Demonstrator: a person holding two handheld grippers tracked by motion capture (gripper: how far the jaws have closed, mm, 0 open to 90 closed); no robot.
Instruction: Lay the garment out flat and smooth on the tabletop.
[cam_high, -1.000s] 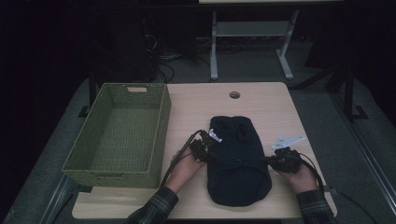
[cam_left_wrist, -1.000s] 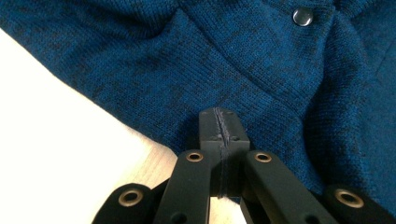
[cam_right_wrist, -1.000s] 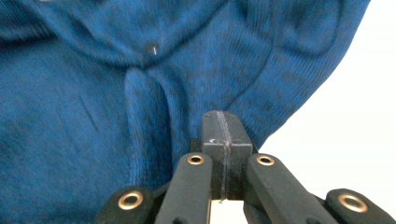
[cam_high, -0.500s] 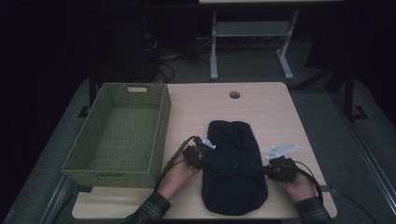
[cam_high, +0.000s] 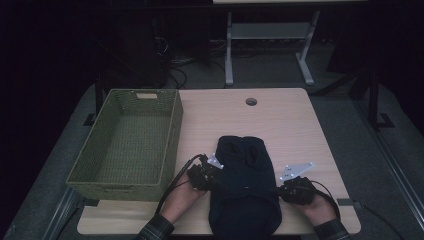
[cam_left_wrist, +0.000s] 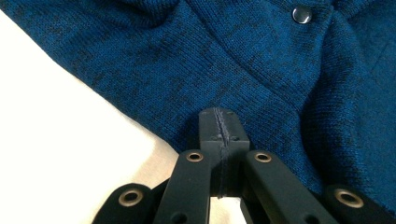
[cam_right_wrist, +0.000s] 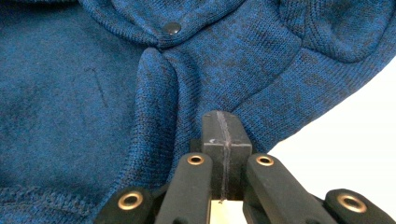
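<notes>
My left claw (cam_high: 210, 176) and right claw (cam_high: 286, 190), both pressed together, flank the sweater (cam_high: 245, 190); its long axis runs up-frame between them.

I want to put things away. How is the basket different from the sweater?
The basket is green, woven and stiff, with upright walls; the sweater is dark blue, knitted, soft and lying flat. The basket sits untouched at the table's left; the sweater lies between both tools. Both rest on the table.
</notes>
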